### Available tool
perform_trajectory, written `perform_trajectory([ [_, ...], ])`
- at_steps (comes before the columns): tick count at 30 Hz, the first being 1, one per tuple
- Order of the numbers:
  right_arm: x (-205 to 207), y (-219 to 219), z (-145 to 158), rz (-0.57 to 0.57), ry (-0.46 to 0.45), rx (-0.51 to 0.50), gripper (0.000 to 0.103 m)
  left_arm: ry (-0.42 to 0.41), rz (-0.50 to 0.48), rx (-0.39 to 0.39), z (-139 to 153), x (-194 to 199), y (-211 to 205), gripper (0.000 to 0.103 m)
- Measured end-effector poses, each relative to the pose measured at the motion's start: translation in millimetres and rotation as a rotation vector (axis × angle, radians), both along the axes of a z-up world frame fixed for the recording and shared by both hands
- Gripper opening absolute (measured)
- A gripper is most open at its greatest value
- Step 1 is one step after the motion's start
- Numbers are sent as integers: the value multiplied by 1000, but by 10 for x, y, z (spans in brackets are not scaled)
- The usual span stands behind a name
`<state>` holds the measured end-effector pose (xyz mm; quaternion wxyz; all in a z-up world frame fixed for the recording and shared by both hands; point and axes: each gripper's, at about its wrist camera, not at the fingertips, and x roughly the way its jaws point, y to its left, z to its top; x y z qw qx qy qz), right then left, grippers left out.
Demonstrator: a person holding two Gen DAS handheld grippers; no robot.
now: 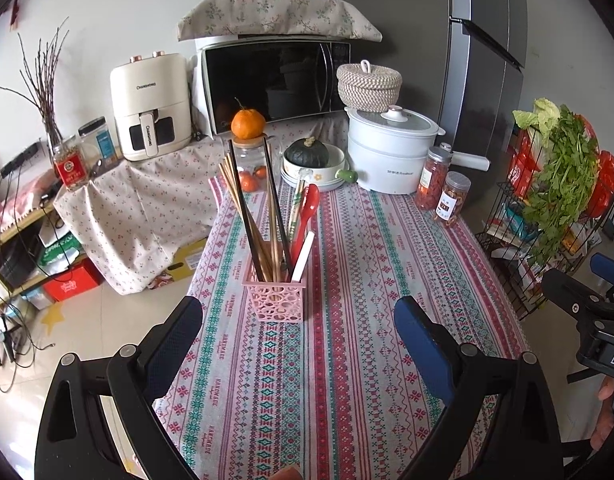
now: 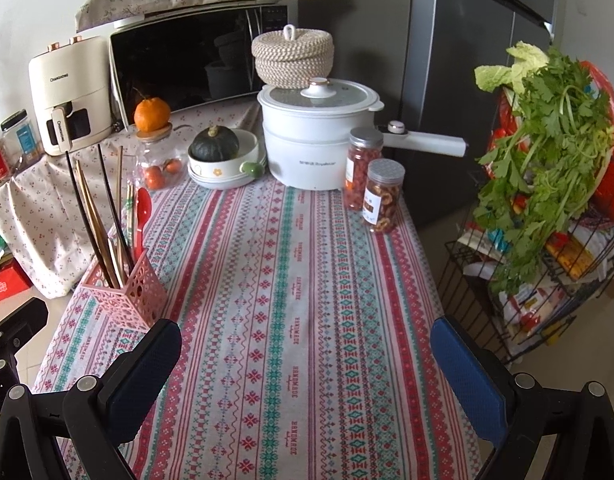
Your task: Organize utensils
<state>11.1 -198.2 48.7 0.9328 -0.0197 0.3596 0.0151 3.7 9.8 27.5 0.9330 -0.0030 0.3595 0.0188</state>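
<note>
**A:** What sits on the table, and where are the utensils?

**B:** A long table [image 2: 307, 280] wears a striped cloth in red, green and white. Near its left edge stands a pink lattice utensil holder [image 1: 274, 300]. It holds dark and wooden chopsticks [image 1: 251, 216], a red spoon [image 1: 307, 212] and a white utensil [image 1: 303, 256], all leaning upright inside it. The cloth in front of the holder lies bare.

**A:** And the two grippers?

**B:** The left gripper [image 1: 299, 332] hovers just before the holder, its two blue-padded fingers spread wide and gripping nothing. The right gripper [image 2: 307, 352] hangs over the middle of the cloth, well apart from the holder, jaws likewise spread wide and empty. From the left camera, part of the right tool shows at the far right edge, with a person's fingers beneath it.

**A:** What stands at the far end?

**B:** A white electric pot [image 2: 319, 140] with a woven lidded basket [image 2: 293, 58] behind it, two clear jars of dried fruit [image 2: 371, 184], a dark green squash [image 2: 215, 144] in a stack of bowls, and a glass jar topped with an orange [image 2: 151, 114]. Behind them are a microwave [image 2: 187, 60] under a floral cover and a cream air fryer [image 2: 71, 92]. Right of the table, a wire rack [image 2: 547, 280] carries leafy greens.
</note>
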Motion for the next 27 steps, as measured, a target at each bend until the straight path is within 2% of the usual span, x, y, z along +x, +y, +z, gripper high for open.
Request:
perform_trajectory([
  [27, 4, 0, -22, -24, -6, -24, 102, -14, 15, -4, 42, -31, 45, 98],
])
